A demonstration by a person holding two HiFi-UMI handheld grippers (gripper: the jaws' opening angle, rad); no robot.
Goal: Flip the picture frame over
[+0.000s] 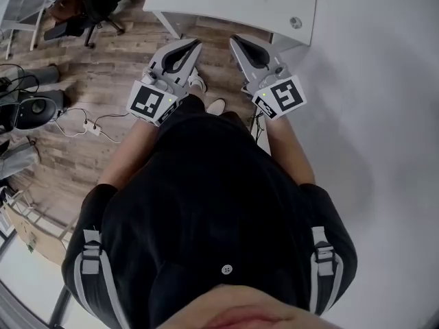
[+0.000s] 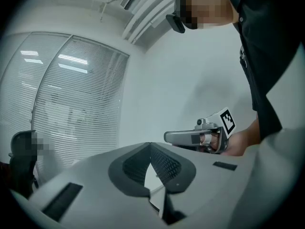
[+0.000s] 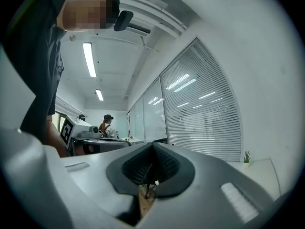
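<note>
No picture frame shows in any view. In the head view I hold both grippers level in front of my black shirt, over the wooden floor. My left gripper [image 1: 197, 44] is shut with nothing between its jaws, and its closed tips [image 2: 150, 146] face a white wall and window blinds. My right gripper [image 1: 234, 40] is also shut and empty; its tips [image 3: 152, 145] point down a long office room. Each gripper appears in the other's view: the right gripper [image 2: 190, 137] and the left gripper [image 3: 97, 145].
A white table [image 1: 233, 5] stands just ahead of the grippers. An office chair [image 1: 89, 5], a black device [image 1: 34, 112] and a power strip with cables [image 1: 89, 125] lie on the floor at left. A person [image 3: 107, 125] stands far back.
</note>
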